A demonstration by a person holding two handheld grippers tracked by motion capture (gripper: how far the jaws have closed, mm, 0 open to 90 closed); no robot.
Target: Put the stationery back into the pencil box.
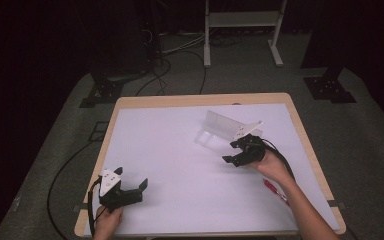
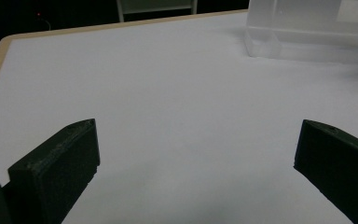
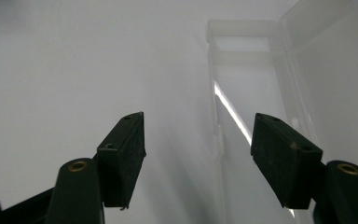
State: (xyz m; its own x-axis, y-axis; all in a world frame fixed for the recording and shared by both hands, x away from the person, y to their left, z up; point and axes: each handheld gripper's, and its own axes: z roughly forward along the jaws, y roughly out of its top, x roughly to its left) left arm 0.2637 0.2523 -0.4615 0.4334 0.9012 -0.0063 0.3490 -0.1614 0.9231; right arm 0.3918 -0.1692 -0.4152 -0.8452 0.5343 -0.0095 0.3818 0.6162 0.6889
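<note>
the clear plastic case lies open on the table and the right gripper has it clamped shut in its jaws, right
Not quite. The clear plastic case does lie open on the table, but the right gripper is open beside its edge, gripping nothing, as the right gripper view shows.

A wooden table sits mid-frame in the high view, topped by a white sheet covering nearly all of it; 1 clear plastic case lies open at the sheet's upper right; 1 red pen lies at lower right.
</note>
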